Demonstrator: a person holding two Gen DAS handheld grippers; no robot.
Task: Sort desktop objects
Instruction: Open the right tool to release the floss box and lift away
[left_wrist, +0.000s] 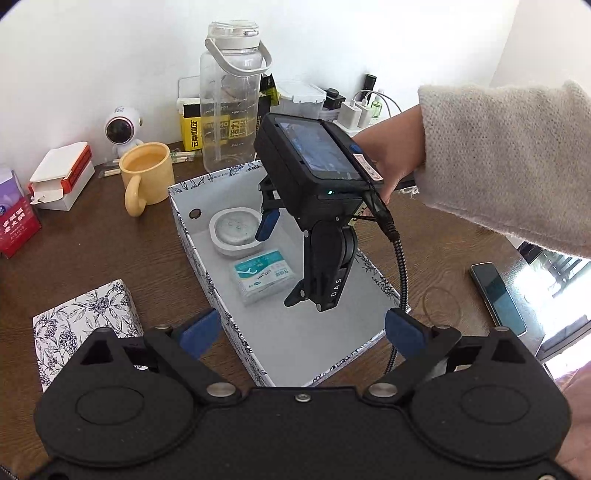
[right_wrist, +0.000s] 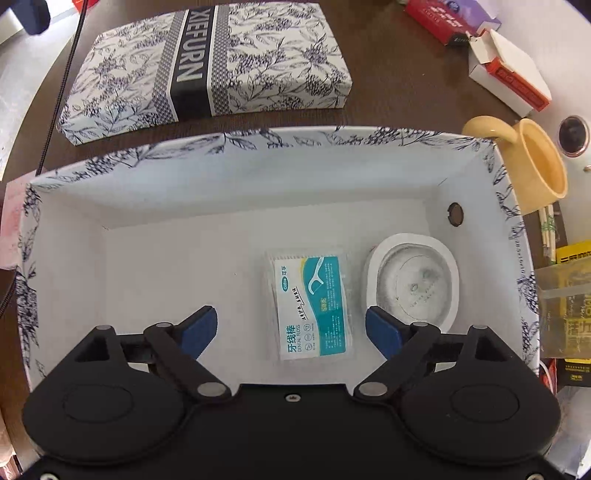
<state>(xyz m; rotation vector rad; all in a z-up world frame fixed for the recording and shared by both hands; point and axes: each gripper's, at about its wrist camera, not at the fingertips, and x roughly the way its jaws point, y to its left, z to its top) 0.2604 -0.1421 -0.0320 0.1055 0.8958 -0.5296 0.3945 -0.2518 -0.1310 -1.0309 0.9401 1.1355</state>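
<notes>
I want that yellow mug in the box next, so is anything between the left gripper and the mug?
The open box's near-left wall and corner lie roughly on the line from the left gripper to the yellow mug, which stands outside the box by its far-left corner. The right gripper, open above the box floor, sits off that line.

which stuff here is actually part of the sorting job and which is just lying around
Part of the job:
- open floral box
- dental floss pack inside it
- round grey dish inside it
- box lid beside it
- right hand-held gripper, open above the box
- left hand-held gripper, open

Possibly still to sort, or just lying about:
- yellow mug
- water bottle
- phone
- red and white cartons
</notes>
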